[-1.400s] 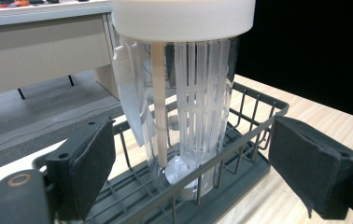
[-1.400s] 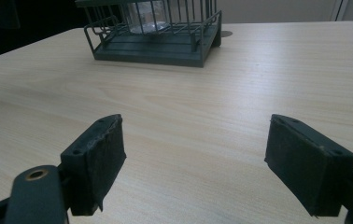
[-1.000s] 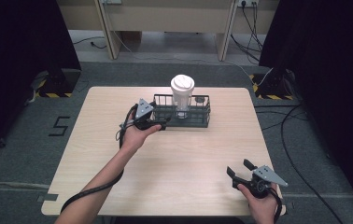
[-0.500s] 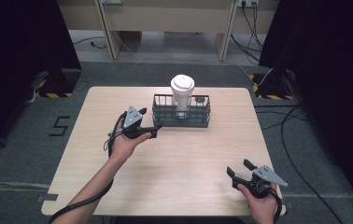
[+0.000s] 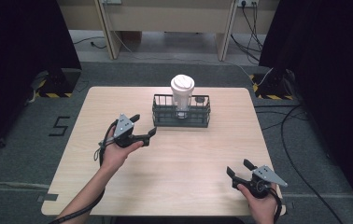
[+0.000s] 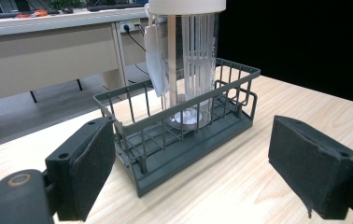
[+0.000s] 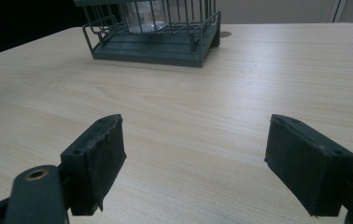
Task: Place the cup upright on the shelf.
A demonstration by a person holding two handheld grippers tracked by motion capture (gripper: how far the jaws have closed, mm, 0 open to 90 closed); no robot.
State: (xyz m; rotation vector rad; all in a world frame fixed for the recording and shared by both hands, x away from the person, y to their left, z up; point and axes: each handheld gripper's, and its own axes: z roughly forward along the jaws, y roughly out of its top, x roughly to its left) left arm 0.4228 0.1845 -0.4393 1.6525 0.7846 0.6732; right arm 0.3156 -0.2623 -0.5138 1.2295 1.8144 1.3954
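A dark grey wire basket [image 5: 201, 113] [image 6: 240, 77] [image 7: 111, 28] stands at the far middle of the table. Upright inside it is a clear tumbler with a white lid [image 5: 182, 92] [image 6: 191, 56]; its base [image 7: 146, 18] shows through the wires. My left gripper [image 5: 144, 125] [image 6: 191, 165] hovers open left of and a little nearer than the basket, its jaws empty and aimed at the basket's left end. My right gripper [image 5: 239, 168] [image 7: 195, 158] rests open and empty near the table's front right edge.
The light wooden table [image 5: 184, 158] is bare between the two grippers. Desk legs [image 5: 107, 28] and cables [image 5: 254, 23] lie on the floor beyond the far edge. Dark curtains flank both sides.
My left gripper has drawn back from the basket's left end, toward the left and nearer the person. The right gripper has stayed put.
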